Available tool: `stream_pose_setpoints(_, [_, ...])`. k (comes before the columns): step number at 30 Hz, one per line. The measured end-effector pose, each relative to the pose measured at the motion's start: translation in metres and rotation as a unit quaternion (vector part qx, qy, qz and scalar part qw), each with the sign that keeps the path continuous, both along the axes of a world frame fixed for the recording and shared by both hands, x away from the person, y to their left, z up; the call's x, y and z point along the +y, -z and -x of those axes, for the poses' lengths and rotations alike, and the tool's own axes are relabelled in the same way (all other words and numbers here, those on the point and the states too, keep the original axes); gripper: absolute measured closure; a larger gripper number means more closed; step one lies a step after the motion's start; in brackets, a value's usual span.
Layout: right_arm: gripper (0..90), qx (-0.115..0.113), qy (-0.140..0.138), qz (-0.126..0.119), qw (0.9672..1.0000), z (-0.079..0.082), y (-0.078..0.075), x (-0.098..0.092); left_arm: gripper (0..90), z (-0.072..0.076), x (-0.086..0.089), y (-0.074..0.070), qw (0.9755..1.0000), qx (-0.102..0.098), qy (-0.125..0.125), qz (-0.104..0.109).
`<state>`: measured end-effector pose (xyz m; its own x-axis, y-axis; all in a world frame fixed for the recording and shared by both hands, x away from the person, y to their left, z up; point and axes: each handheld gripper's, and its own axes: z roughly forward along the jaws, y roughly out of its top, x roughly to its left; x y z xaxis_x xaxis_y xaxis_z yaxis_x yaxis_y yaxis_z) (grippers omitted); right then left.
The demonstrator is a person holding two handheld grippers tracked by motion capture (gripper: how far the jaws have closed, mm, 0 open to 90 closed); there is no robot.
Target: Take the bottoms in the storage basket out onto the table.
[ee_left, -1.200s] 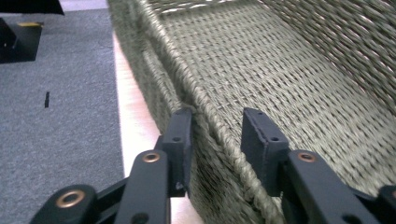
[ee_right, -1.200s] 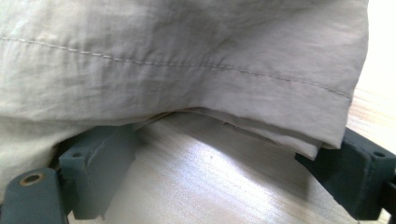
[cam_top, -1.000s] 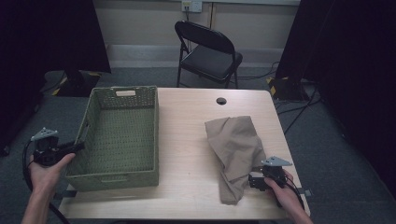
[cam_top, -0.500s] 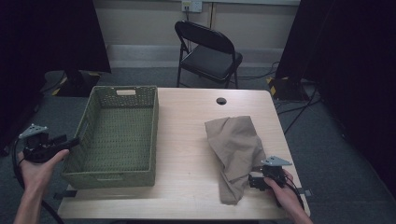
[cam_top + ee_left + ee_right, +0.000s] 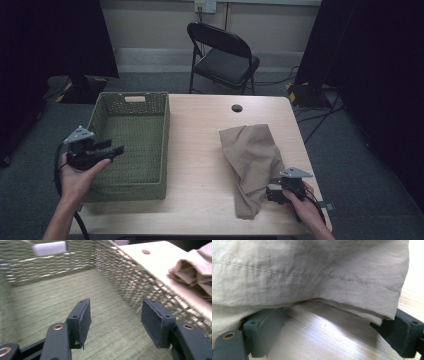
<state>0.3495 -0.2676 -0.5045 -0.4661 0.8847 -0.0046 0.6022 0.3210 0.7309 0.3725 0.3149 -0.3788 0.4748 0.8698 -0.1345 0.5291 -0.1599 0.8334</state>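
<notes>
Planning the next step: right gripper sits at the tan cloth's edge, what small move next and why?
Probably close the right gripper on the tan cloth. Its jaws stand wide with the hem draped across them, unpinched; the left gripper, jaws just opened and empty, hovers over the green basket.

We cannot see the pad tips of the right gripper (image 5: 329,322): the folded tan cloth (image 5: 312,272) drapes over them, so we cannot tell whether they press it. The cloth runs off the top and left edges there. In the left gripper view, the green wicker basket (image 5: 117,272) is blurred and cropped at the left.
</notes>
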Motion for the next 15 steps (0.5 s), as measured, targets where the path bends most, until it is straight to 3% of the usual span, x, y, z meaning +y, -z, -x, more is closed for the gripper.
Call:
stream_pose_setpoints(2, [10.6,0.000,0.000,0.000,1.0000,0.000,0.000,0.000,38.8,-0.008,-0.013,0.000,0.9998,0.003,0.013,0.012])
stream_pose_setpoints(6, [10.6,0.000,0.000,0.000,1.0000,0.000,0.000,0.000,36.9,-0.024,-0.036,0.000,0.9995,0.010,0.029,0.006])
stream_pose_setpoints(10, [10.6,0.000,0.000,0.000,1.0000,0.000,0.000,0.000,36.4,-0.044,-0.057,0.000,0.9990,0.015,0.039,0.017])
stream_pose_setpoints(15, [10.7,0.000,0.000,0.000,1.0000,0.000,0.000,0.000,35.8,-0.069,-0.076,0.010,0.9989,0.028,0.038,0.005])
